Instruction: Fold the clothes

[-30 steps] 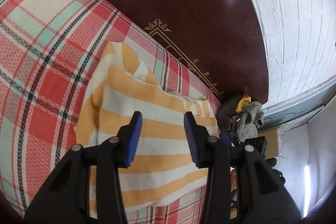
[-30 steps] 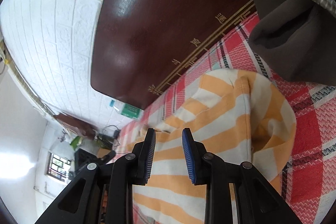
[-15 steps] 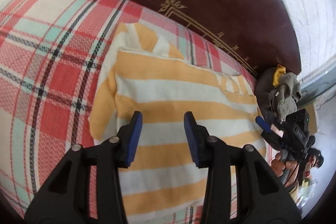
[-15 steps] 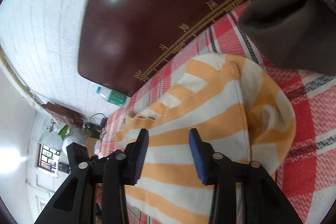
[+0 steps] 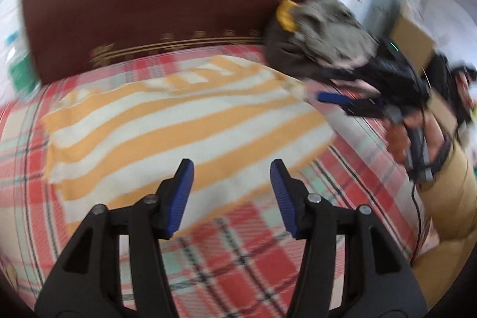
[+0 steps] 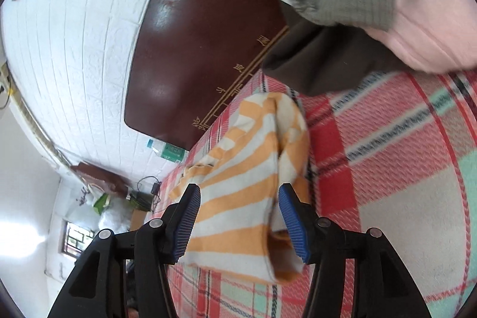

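Note:
A folded orange-and-white striped garment [image 5: 179, 124] lies flat on the red plaid bedspread [image 5: 238, 252]. My left gripper [image 5: 231, 194] hovers over its near edge, jaws opening, with nothing between the blue pads. In the right wrist view the same striped garment [image 6: 244, 192] lies ahead of my right gripper [image 6: 238, 218], whose jaws are opening too and press on nothing. The left wrist view is blurred; it shows the right gripper [image 5: 351, 103], in a hand, at the garment's right corner.
A dark brown headboard [image 5: 149, 14] backs the bed against a white panelled wall. A heap of grey, brown, pink and yellow clothes [image 6: 351, 5] sits at the bed's far right corner. A green-labelled bottle [image 6: 170, 151] stands by the headboard's left end.
Both grippers have opened wider and pulled back from the striped garment. The left view has rolled and swung right, now blurred, bringing the clothes heap and the right hand into sight.

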`<state>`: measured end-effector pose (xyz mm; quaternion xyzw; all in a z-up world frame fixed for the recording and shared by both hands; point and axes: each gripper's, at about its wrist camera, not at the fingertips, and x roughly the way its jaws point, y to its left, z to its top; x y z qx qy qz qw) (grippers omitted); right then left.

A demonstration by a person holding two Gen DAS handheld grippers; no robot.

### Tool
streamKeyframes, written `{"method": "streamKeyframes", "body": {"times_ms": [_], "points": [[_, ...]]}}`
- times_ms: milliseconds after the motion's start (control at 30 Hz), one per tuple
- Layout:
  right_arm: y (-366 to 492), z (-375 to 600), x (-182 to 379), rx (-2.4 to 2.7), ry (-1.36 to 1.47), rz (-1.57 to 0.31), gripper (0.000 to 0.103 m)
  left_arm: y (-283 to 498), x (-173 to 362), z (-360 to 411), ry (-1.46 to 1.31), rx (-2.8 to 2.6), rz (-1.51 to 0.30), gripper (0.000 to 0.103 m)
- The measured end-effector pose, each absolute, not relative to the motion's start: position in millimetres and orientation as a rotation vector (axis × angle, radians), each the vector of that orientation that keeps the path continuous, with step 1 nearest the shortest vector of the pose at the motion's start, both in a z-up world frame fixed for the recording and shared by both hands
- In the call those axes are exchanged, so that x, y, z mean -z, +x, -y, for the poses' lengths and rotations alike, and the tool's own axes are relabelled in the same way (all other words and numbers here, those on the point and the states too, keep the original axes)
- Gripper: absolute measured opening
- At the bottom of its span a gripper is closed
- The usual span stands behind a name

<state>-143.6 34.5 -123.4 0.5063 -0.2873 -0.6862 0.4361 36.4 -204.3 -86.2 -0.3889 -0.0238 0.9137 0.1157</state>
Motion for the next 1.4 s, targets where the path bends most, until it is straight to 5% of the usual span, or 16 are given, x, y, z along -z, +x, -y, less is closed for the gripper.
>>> {"method": "streamKeyframes", "body": {"times_ms": [267, 567, 867, 1067, 1233, 1400], "points": [[-139.1, -50.4, 137.2, 1.658, 1.276, 0.790, 0.058, 20.4, 114.3, 102.8, -1.111, -2.568, -0.515, 0.057], [-140.6, -58.7, 149.0, 1.620, 1.284, 0.833, 0.059, -2.2, 145.0, 64.8, -1.127, -2.530, -0.837, 0.057], [-146.2, -51.9, 155.9, 1.594, 1.295, 0.846, 0.059, -27.8, 145.7, 70.1, -1.134, -2.529, -0.746, 0.056], [-158.3, -41.8, 157.4, 1.614, 1.304, 0.837, 0.058, -44.0, 136.9, 101.7, -1.215, -2.569, -0.390, 0.016], [-163.8, -30.9, 158.1, 1.632, 1.330, 0.809, 0.057, -44.1, 130.1, 119.2, -1.235, -2.565, -0.153, 0.013], [-164.3, -16.6, 159.0, 1.640, 1.371, 0.773, 0.057, -44.2, 132.4, 119.0, -1.239, -2.569, -0.119, 0.013]]}}
